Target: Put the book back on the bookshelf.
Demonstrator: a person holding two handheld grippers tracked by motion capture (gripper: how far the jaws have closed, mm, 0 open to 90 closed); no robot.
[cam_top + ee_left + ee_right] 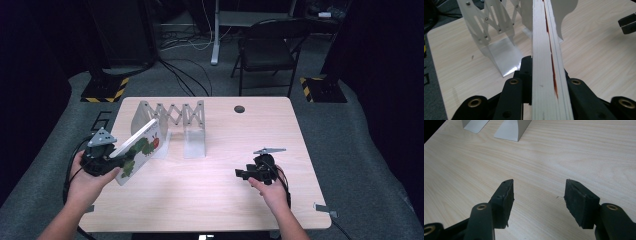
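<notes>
The picture book (139,150), a thick board book with a caterpillar on its cover, is held off the counter (210,200) by the left tool (102,161), whose jaws are clenched on its lower end; in the left gripper view the white page block (546,62) runs straight up between the jaws, with a red strip showing along one seam. The book leans up and away toward the folding book rack (172,122), its far corner just beside the rack's nearest upright plate (477,35). The grip sits at one end of a long, stiff thing, so my worry is that the book pivots or slides in the jaws as it swings, or that the pages fan open and catch. The likelier trouble is the rack itself: it is light and stands loose, so a corner driven against a divider, or a slightly skewed entry, would probably push it across the counter or tip it. The slots look narrow beside the book, leaving little room for error. Farther from the rack, toward the near right of the counter, the right tool (241,173) rests low, jaws released and empty (537,195), too far off to steady anything. Nothing lies between book and rack; a round grommet hole (239,109) sits behind the rack to its right.
</notes>
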